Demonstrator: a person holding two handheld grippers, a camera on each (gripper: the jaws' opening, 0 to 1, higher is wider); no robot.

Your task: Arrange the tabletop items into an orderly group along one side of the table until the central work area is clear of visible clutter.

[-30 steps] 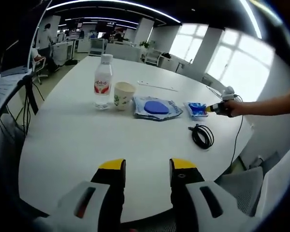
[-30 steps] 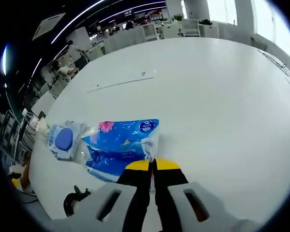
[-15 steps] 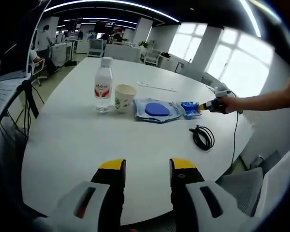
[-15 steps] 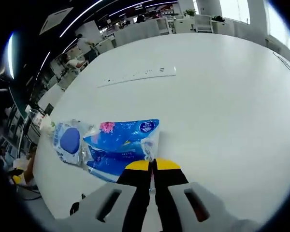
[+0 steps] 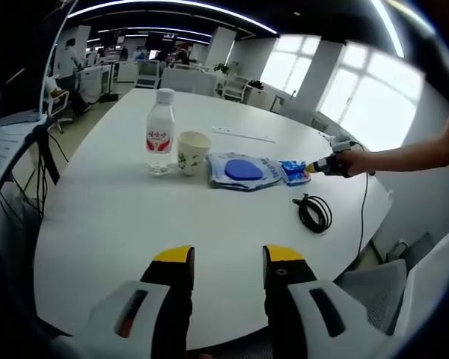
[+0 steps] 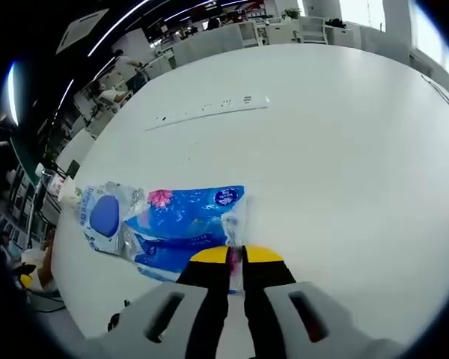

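With the right gripper pinching the blue packet's edge beside the pouch, it looks best to drag it low and slow until snug, then let go, while the left gripper waits open and empty.

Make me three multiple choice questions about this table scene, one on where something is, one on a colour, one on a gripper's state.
1. What stands right beside the water bottle?
A. paper cup
B. black cable
C. laptop

2. What colour are the left gripper jaw tips?
A. red
B. yellow
C. green

3. The right gripper is:
A. wide open
B. holding a cup
C. shut on the blue packet

Answers: 1 A, the paper cup adjoins the bottle; 2 B, yellow tips show; 3 C, jaws pinch the blue packet edge.
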